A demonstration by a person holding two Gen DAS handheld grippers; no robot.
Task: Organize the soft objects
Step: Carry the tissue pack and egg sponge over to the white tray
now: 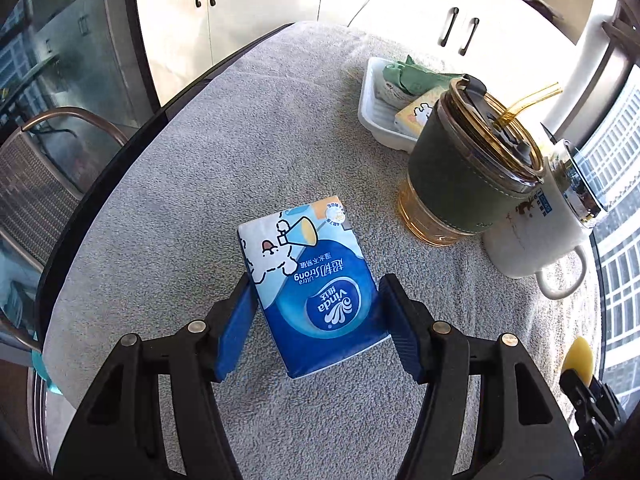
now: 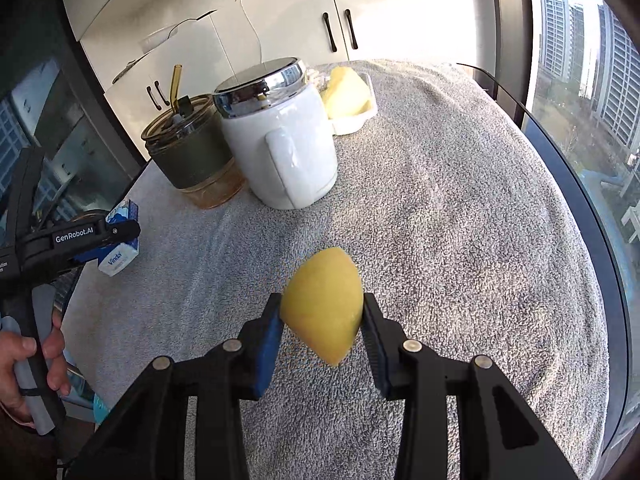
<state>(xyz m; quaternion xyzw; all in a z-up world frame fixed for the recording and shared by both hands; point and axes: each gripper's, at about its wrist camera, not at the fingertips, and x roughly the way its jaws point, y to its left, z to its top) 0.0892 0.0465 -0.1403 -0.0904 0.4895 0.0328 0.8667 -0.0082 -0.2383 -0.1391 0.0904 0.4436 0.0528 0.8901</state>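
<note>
A blue and white Vinda tissue pack (image 1: pixel 316 280) sits between the blue pads of my left gripper (image 1: pixel 316 286), which is shut on its two long sides just above the grey towel (image 1: pixel 200 168). From the right wrist view the same pack (image 2: pixel 120 258) pokes out of the left gripper (image 2: pixel 120 236) at the left edge. My right gripper (image 2: pixel 323 300) is shut on a yellow lemon-shaped soft piece (image 2: pixel 324 304), held off the towel (image 2: pixel 440 220). That yellow piece (image 1: pixel 578 354) also peeks in low on the right of the left wrist view.
A white tray (image 1: pixel 370 110) at the back holds green and yellow packs; another yellow soft lump (image 2: pixel 346 94) lies in the tray (image 2: pixel 356 124). An amber tumbler (image 1: pixel 464 172) with a green sleeve and a white lidded mug (image 2: pixel 280 148) stand mid-table. A chair (image 1: pixel 36 184) stands left.
</note>
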